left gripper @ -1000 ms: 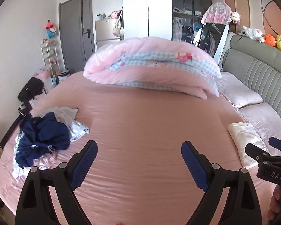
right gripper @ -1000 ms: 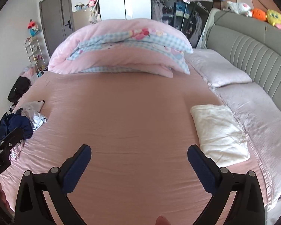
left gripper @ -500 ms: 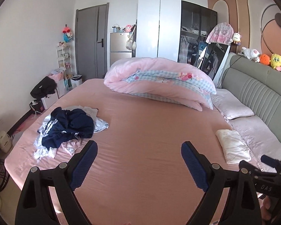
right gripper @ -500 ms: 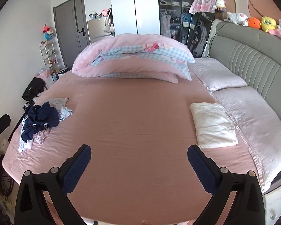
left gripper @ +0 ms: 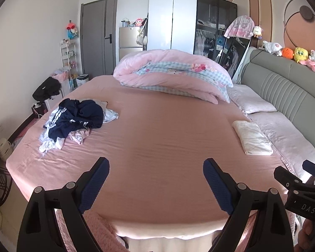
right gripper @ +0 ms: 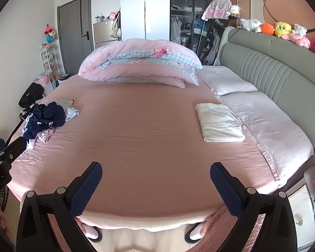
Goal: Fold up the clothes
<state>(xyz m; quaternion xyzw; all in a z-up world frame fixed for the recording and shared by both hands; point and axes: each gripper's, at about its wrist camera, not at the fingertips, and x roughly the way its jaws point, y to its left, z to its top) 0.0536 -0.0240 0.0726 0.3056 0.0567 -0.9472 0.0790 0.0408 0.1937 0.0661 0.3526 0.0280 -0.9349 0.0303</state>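
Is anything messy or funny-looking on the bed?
Yes. A jumbled heap of clothes lies near the left edge of the bed, a dark navy garment crumpled on top. Everything else looks tidy: the white folded cloth lies flat by the pillows, and the pink duvet is folded.

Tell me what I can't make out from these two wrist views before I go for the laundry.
- Heap of crumpled navy and white clothes: the count of garments is unclear in both views, since the navy piece covers the rest.
- Folded cream cloth: what it is stays unclear, as its folds hide it.
- Right tongs: cut off by the left view's edge.
- Left tongs: cut off by the right view's edge.
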